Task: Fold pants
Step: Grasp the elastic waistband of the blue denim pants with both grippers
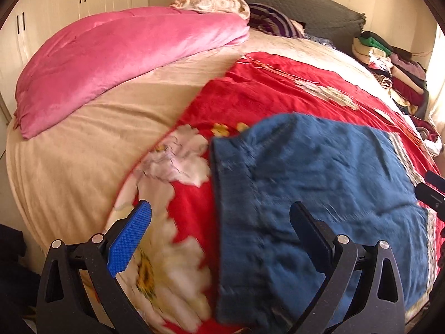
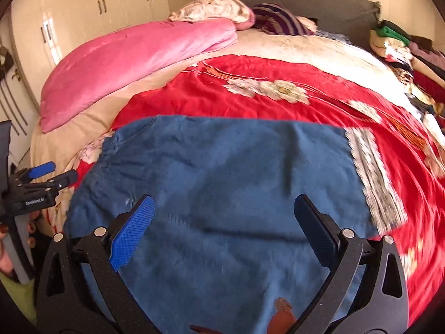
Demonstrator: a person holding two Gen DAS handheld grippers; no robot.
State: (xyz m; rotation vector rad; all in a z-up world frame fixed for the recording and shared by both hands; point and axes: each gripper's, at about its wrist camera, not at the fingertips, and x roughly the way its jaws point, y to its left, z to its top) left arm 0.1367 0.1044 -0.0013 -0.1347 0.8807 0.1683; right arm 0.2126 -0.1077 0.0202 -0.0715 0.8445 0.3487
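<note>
Directly beneath right gripper (image 2: 224,224): pants (image 2: 222,172)

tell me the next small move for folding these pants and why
Probably lower the left gripper onto the left edge of the blue pants and close there. Both grippers are open and hold nothing, the right gripper hovering over the middle of the cloth. The pants lie roughly flat on the red blanket, so an edge must be gripped before any fold.
</note>
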